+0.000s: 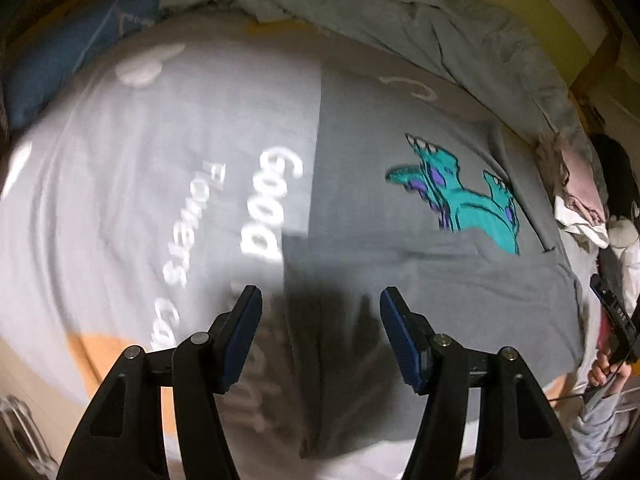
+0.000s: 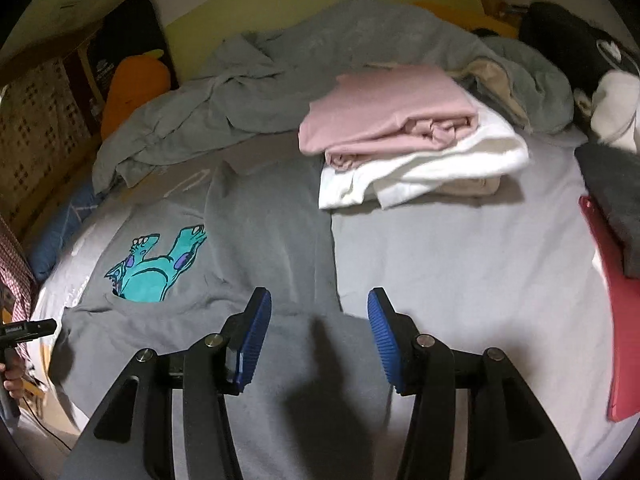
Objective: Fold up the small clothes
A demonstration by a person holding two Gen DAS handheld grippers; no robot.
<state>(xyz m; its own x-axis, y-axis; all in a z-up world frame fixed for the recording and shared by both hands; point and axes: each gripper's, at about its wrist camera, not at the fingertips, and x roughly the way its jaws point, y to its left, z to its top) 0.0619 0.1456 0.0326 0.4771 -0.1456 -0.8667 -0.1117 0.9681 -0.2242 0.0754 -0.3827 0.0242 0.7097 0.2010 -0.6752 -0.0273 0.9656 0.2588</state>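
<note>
A grey T-shirt with a teal monster print lies partly folded on the bed; its near part is folded up over the bottom of the print. It also shows in the right wrist view, print at left. My left gripper is open and empty, just above the shirt's left edge. My right gripper is open and empty, above the shirt's right near corner. The other gripper shows at the edge of each view.
A stack of folded pink and white clothes sits behind the shirt. A crumpled grey blanket lies at the back. The grey bedsheet has white lettering. A red item with dark cloth lies right; an orange plush and blue pillow left.
</note>
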